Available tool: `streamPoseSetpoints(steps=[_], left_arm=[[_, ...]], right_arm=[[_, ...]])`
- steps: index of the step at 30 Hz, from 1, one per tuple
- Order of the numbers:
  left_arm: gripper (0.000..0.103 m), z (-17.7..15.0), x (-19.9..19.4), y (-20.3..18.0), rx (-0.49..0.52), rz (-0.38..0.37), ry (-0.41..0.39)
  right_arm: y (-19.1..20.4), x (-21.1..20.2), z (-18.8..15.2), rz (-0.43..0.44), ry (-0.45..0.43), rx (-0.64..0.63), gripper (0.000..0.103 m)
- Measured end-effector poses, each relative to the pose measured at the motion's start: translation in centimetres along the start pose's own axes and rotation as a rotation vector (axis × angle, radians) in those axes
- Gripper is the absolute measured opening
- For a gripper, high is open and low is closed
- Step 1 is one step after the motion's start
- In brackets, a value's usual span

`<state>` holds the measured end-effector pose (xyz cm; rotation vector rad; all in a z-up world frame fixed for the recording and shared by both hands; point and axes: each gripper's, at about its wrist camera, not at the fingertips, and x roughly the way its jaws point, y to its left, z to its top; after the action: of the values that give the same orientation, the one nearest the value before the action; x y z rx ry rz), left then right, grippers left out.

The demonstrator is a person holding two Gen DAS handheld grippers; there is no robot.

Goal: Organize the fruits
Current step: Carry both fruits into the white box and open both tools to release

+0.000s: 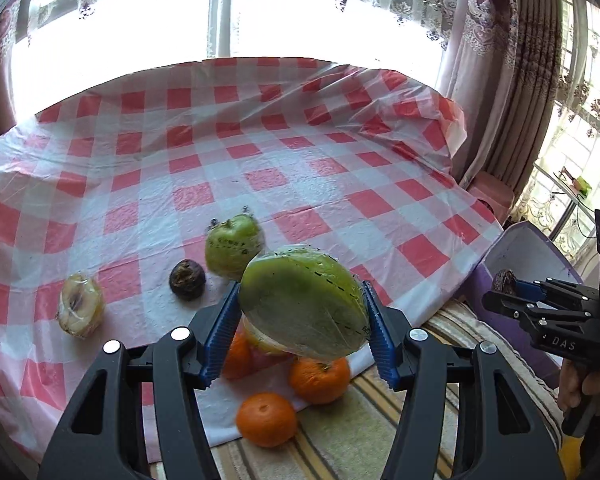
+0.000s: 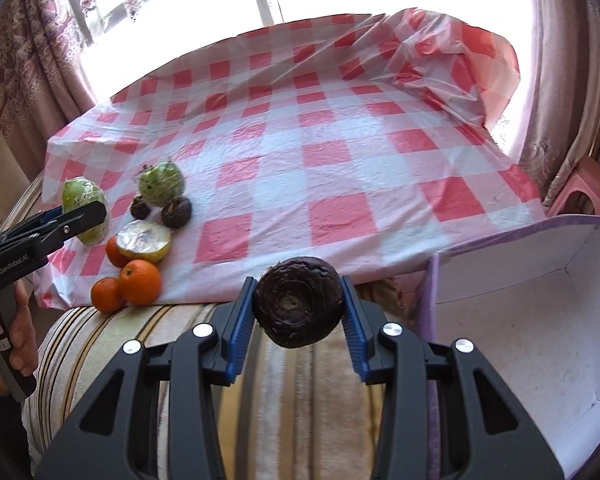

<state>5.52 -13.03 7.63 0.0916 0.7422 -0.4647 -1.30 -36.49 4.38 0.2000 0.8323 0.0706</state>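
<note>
Right now the left gripper is clamped on a plastic-wrapped green mango, blue pads pressing both sides, fruit lifted above the pile at the near edge of the red-and-white checked cloth. Under it: three oranges, one to the left, one to the right, one nearest the camera resting on the striped cover. A yellowish wrapped fruit half sits partly hidden beneath the mango. Farther out on the cloth are a wrapped green apple-like fruit, a dark wrinkled round fruit just beside it, and a wrapped cut fruit half off to the left, apart from the rest.

The right gripper holds another dark wrinkled fruit between its pads, above the striped cover, just left of the purple box with a white inside. Box stands at the cloth's right near edge, tilted open toward the camera. Right wrist view also shows two dark fruits on the cloth by the green one; the left view shows only one clearly. Patterned curtains and bright window behind.
</note>
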Motion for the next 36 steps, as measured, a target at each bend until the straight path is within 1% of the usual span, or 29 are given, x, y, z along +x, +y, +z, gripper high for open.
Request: streamPoseSetpoints(steps=[5,9,13,17,21,22,24,27,32,36], left_arm=[[0.057,1.3,1.7,-5.8,0.101,-0.066,0.015],[0.057,2.1,2.9,-10.5,0.180,-0.123,0.023],[0.057,2.3,4.5,-15.0,0.252,-0.187,0.044],[0.057,1.8,6.4,-19.4,0.322,-0.239,0.082],[0.057,0.9,8.7,-23.5,0.394,-0.291,0.128],[0.057,0.6,9.3,-24.5,0.414,-0.298,0.141],[0.057,-0.2,10.7,-26.2,0.459,-0.294,0.166],[0.057,-1.3,12.7,-28.1,0.535,-0.252,0.207],[0.057,-2.2,15.0,-29.6,0.613,-0.205,0.270],[0.057,-3.1,16.8,-29.9,0.641,-0.154,0.314]], right_arm=[[-6.0,-1.5,0.3,-0.098,-0.033,0.087,0.041],[-10.3,-1.8,0.2,-0.173,-0.036,0.149,0.041],[-13.5,-1.4,-0.3,-0.235,-0.019,0.196,0.041],[-16.1,-0.8,-0.8,-0.288,0.013,0.226,0.041],[-18.0,-0.1,-1.1,-0.324,0.046,0.253,0.041],[-18.6,0.2,-1.1,-0.320,0.065,0.270,0.041],[-19.7,0.7,-1.2,-0.306,0.092,0.303,0.041],[-21.1,1.2,-1.1,-0.299,0.113,0.344,0.041],[-23.4,2.4,-1.5,-0.292,0.159,0.423,0.041],[-24.2,3.9,-2.1,-0.286,0.195,0.451,0.042]])
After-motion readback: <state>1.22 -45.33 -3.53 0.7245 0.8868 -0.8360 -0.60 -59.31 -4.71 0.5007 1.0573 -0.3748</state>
